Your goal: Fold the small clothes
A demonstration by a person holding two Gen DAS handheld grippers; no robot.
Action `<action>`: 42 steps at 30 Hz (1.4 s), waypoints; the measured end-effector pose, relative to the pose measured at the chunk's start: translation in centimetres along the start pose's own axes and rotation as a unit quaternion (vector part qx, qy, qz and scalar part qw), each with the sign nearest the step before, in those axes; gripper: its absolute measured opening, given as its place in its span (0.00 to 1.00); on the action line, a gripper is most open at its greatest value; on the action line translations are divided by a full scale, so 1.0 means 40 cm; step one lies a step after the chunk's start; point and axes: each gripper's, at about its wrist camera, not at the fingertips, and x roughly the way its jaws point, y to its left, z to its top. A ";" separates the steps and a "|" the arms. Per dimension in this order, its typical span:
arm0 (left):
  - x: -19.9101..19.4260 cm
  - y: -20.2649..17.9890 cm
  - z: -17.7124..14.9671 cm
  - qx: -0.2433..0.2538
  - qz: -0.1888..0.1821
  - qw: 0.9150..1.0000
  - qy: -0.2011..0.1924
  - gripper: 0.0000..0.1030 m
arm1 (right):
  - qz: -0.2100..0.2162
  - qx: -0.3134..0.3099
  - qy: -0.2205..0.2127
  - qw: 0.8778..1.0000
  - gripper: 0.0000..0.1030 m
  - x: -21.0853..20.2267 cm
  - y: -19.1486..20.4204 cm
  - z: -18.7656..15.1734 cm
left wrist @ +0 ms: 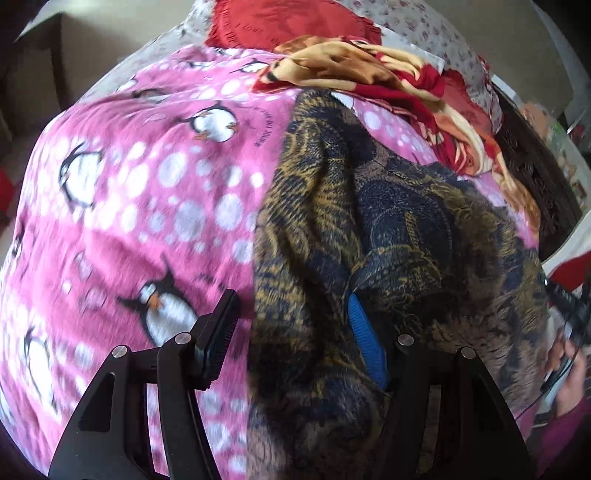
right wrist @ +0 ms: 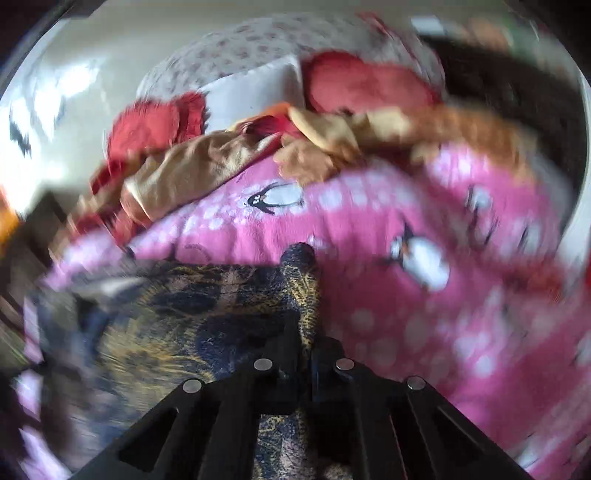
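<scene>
A dark blue and gold patterned garment (left wrist: 388, 229) lies bunched on a pink penguin blanket (left wrist: 140, 192). My left gripper (left wrist: 295, 332) is open; the garment drapes between its jaws and over the right blue pad (left wrist: 364, 332), while the left finger (left wrist: 218, 332) is bare. In the right wrist view my right gripper (right wrist: 306, 343) is shut on an edge of the same garment (right wrist: 207, 306), which spreads to the left over the blanket (right wrist: 424, 314). This view is blurred by motion.
A crumpled tan and red cloth (left wrist: 388, 74) and a red cushion (left wrist: 280, 26) lie at the far side of the bed. The tan cloth (right wrist: 207, 166) and red cushions (right wrist: 365, 85) show in the right view. A hand with the other gripper (left wrist: 565, 339) is at right.
</scene>
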 end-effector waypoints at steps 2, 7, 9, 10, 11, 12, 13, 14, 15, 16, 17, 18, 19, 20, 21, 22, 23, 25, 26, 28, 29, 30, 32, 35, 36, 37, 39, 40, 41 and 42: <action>-0.038 0.001 -0.019 0.014 -0.009 1.000 -0.011 0.60 | 0.045 0.019 -0.014 0.999 0.12 -0.069 -0.013 -0.022; -0.097 0.011 -0.091 0.036 -0.012 0.999 -0.013 0.60 | 0.080 -0.025 0.010 0.996 0.57 -0.201 0.010 -0.162; -0.103 0.017 -0.117 0.029 -0.020 0.999 -0.005 0.60 | 0.076 -0.037 0.031 0.996 0.57 -0.213 0.016 -0.225; -0.103 0.020 -0.132 0.024 -0.023 0.999 0.000 0.60 | 0.078 -0.035 0.046 0.995 0.57 -0.209 0.014 -0.260; -0.101 0.021 -0.142 0.021 -0.024 0.999 0.005 0.60 | 0.081 -0.027 0.062 0.994 0.54 -0.197 0.010 -0.292; -0.097 0.020 -0.156 0.021 -0.022 0.999 0.011 0.60 | 0.081 -0.021 0.073 0.994 0.38 -0.187 0.006 -0.312; -0.096 0.020 -0.169 0.021 -0.018 0.999 0.016 0.60 | 0.080 -0.014 0.090 0.993 0.26 -0.171 0.003 -0.337; -0.099 0.020 -0.180 0.021 -0.016 0.999 0.018 0.60 | 0.085 -0.009 0.100 0.991 0.13 -0.163 0.001 -0.352; -0.102 0.019 -0.187 0.021 -0.017 0.999 0.019 0.60 | 0.093 -0.005 0.099 0.991 0.06 -0.165 0.001 -0.361; -0.112 0.020 -0.197 0.022 -0.019 0.999 0.019 0.60 | 0.091 -0.013 0.088 0.992 0.06 -0.181 0.008 -0.366; -0.120 0.019 -0.204 0.024 -0.021 0.999 0.019 0.60 | 0.081 -0.033 0.079 0.993 0.05 -0.203 0.020 -0.364; -0.130 0.021 -0.213 0.027 -0.022 0.999 0.018 0.60 | 0.073 -0.045 0.073 0.994 0.05 -0.215 0.024 -0.358; -0.140 0.021 -0.221 0.031 -0.023 0.999 0.015 0.60 | 0.064 -0.059 0.063 0.994 0.05 -0.238 0.028 -0.351; -0.147 0.022 -0.229 0.032 -0.025 0.999 0.012 0.60 | 0.053 -0.063 0.056 0.995 0.05 -0.256 0.019 -0.345; -0.149 0.025 -0.237 0.032 -0.025 0.999 0.011 0.60 | 0.040 -0.056 0.054 0.996 0.04 -0.265 -0.005 -0.343; -0.148 0.028 -0.246 0.032 -0.026 0.999 0.013 0.60 | 0.037 -0.044 0.057 0.997 0.04 -0.260 -0.025 -0.341; -0.143 0.026 -0.251 0.033 -0.025 0.999 0.017 0.60 | 0.035 -0.027 0.064 0.997 0.04 -0.246 -0.048 -0.347; -0.137 0.028 -0.262 0.033 -0.019 0.999 0.023 0.60 | 0.030 -0.012 0.089 0.995 0.04 -0.208 -0.070 -0.370; -0.136 0.029 -0.266 0.029 -0.022 0.999 0.023 0.60 | 0.029 -0.015 0.094 0.995 0.04 -0.200 -0.066 -0.376; -0.134 0.031 -0.274 0.023 -0.036 0.999 0.025 0.60 | 0.032 -0.019 0.090 0.995 0.04 -0.208 -0.055 -0.379; -0.129 0.032 -0.278 0.020 -0.039 0.999 0.028 0.60 | 0.034 -0.016 0.084 0.996 0.04 -0.216 -0.055 -0.373; -0.122 0.031 -0.280 0.018 -0.039 0.999 0.032 0.60 | 0.037 -0.010 0.077 0.996 0.06 -0.229 -0.056 -0.369; -0.114 0.029 -0.284 0.020 -0.042 0.999 0.029 0.60 | 0.041 -0.002 0.068 0.997 0.31 -0.244 -0.055 -0.355; -0.107 0.019 -0.287 0.033 -0.043 0.998 0.022 0.55 | 0.050 0.007 0.059 0.997 0.60 -0.244 -0.049 -0.359; -0.104 0.015 -0.287 0.038 -0.040 0.998 0.022 0.40 | 0.052 0.001 0.060 0.997 0.47 -0.240 -0.039 -0.362; -0.100 0.013 -0.286 0.043 -0.037 0.998 0.025 0.31 | 0.050 -0.012 0.070 0.996 0.30 -0.228 -0.027 -0.366; -0.103 0.014 -0.285 0.049 -0.034 0.998 0.025 0.22 | 0.052 -0.023 0.090 0.994 0.03 -0.207 -0.014 -0.372; -0.106 0.016 -0.285 0.052 -0.035 0.998 0.026 0.15 | 0.054 -0.021 0.085 0.995 0.03 -0.211 -0.013 -0.373; -0.111 0.018 -0.284 0.054 -0.037 0.998 0.025 0.14 | 0.050 -0.029 0.079 0.995 0.03 -0.221 -0.009 -0.372; -0.117 0.022 -0.283 0.056 -0.041 0.997 0.024 0.11 | 0.043 -0.045 0.071 0.996 0.03 -0.238 0.000 -0.368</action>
